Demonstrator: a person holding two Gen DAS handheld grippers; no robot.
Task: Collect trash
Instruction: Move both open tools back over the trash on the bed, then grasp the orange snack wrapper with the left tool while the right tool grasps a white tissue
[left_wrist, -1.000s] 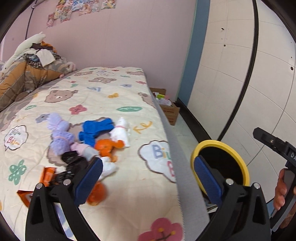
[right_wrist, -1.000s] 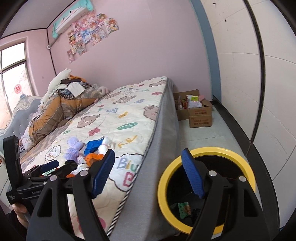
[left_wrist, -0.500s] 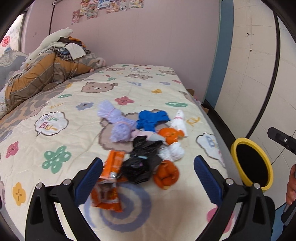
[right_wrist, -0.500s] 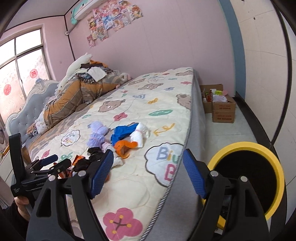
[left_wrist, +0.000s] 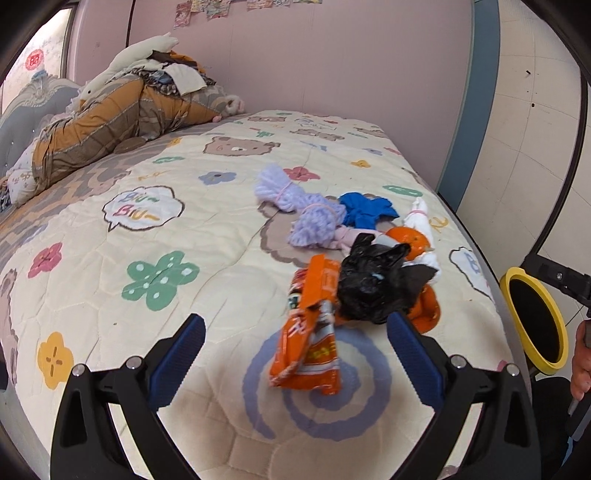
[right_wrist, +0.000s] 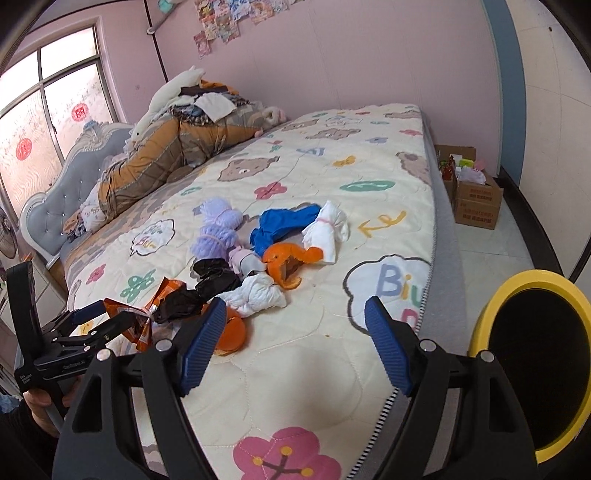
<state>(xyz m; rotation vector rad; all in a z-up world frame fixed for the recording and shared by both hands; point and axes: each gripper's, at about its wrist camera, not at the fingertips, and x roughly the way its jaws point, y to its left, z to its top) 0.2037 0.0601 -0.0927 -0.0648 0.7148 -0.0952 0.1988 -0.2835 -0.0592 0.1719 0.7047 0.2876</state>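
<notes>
patterned bed (left_wrist: 155, 221) carries trash pile (left_wrist: 354, 266), bedding heap (left_wrist: 122, 114).

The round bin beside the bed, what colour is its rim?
Yellow, around a black inside; the round bin shows best in the right wrist view.

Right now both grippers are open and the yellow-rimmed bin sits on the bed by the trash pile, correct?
Not quite. The yellow-rimmed bin stands on the floor beside the bed, not on it; the right wrist view shows this. Left gripper and right gripper are both open.
</notes>
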